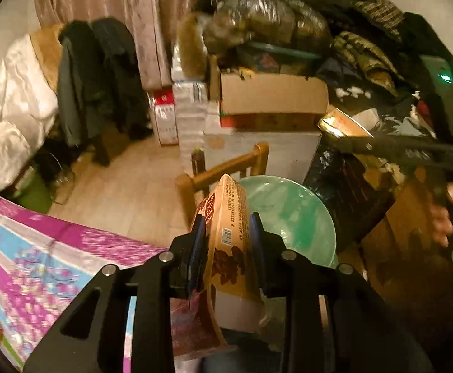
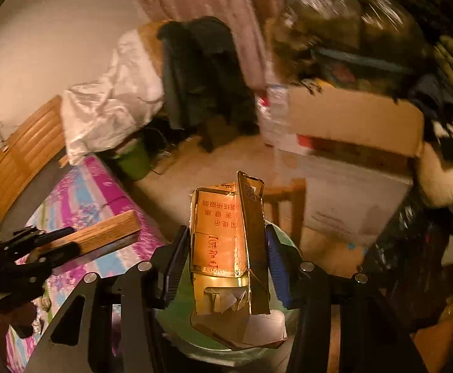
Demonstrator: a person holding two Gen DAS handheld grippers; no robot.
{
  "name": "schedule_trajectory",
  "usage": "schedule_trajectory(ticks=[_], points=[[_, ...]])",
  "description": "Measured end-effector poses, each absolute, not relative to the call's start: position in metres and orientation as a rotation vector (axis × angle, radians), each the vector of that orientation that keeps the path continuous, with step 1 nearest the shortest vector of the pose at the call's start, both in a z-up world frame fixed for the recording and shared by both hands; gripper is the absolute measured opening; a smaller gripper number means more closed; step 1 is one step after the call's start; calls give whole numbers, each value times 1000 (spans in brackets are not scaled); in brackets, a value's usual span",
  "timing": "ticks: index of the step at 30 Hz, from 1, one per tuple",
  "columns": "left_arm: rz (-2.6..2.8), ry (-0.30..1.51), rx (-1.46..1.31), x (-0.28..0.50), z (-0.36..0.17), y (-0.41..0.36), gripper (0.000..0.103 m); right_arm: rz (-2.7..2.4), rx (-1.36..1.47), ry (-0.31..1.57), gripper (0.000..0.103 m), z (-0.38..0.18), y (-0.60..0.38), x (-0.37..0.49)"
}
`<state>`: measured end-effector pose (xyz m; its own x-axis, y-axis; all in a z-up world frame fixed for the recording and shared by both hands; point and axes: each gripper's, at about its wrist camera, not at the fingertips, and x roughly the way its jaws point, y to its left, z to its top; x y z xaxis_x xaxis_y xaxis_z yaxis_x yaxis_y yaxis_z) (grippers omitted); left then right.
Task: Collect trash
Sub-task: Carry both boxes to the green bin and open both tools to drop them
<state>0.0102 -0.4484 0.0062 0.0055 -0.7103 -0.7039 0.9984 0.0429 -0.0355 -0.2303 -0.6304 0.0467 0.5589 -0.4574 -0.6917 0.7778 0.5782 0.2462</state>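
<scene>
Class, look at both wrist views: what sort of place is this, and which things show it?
Most likely a cluttered bedroom or storeroom in a home: a floral bedsheet, pink curtains, coats heaped on stacked cardboard boxes, and a wooden chair.

Both grippers point(image 1: 226, 236) point(image 2: 226, 248) clamped – angled downward

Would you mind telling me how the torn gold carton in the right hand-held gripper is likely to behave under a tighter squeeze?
The gold carton is probably thin card: its end is torn open with loose flaps, so it would likely crumple. It looks empty, so likely light. The right hand-held gripper holds it by its sides, so it may twist.
</scene>
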Motion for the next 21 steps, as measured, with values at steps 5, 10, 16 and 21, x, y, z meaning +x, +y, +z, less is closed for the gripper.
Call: schedule_trajectory(ticks=[5,10,16,21], points=[[-1390,716,613,-10,-22,-485,28,-781,672,659,50,8,-637,-234],[-1349,738,631,-22,-36,-497,28,-757,700,694,50,-13,-633,-225],[-1337,732,666,-26,-41,-505,28,-733,708,736,50,-31,-630,-211],[-1319,753,666,-22,-43,-510,28,-725,715,737,50,-35,-632,-208]])
